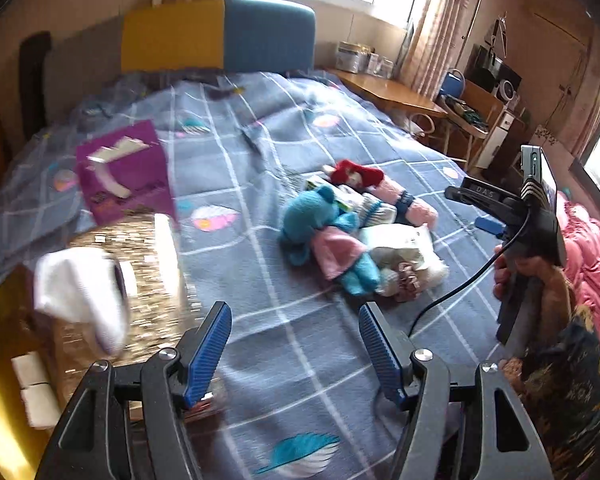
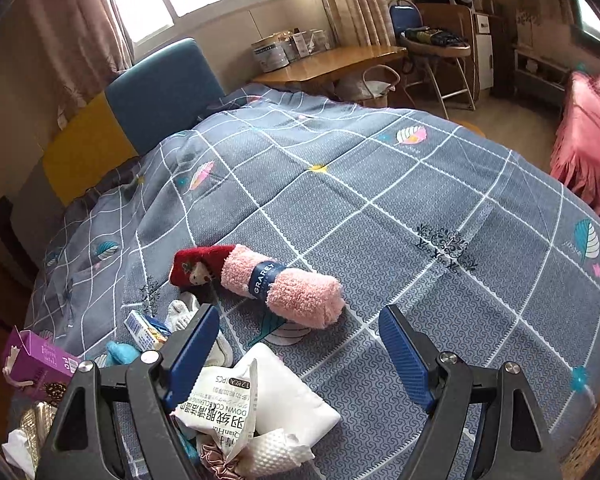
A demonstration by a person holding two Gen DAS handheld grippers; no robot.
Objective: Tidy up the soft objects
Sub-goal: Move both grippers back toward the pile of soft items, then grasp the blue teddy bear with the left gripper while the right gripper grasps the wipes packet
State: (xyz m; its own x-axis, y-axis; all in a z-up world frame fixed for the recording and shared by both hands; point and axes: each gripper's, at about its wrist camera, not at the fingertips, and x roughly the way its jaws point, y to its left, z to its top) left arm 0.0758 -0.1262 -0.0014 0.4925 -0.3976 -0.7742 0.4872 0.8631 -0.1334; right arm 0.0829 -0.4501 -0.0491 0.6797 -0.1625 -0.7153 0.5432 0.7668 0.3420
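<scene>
A heap of soft things lies mid-bed on the grey checked cover: a blue knitted toy, a pink rolled towel with a blue band, a red sock, white socks and a white wipes packet. A gold sequinned box stands at the left with a white sock draped over its edge. My left gripper is open above bare cover, short of the heap. My right gripper is open with nothing in it, just short of the towel, its left finger over the packet.
A purple carton lies behind the gold box. The yellow and blue headboard closes the far end. A wooden desk and chair stand past the bed. A pink quilt is at the right edge.
</scene>
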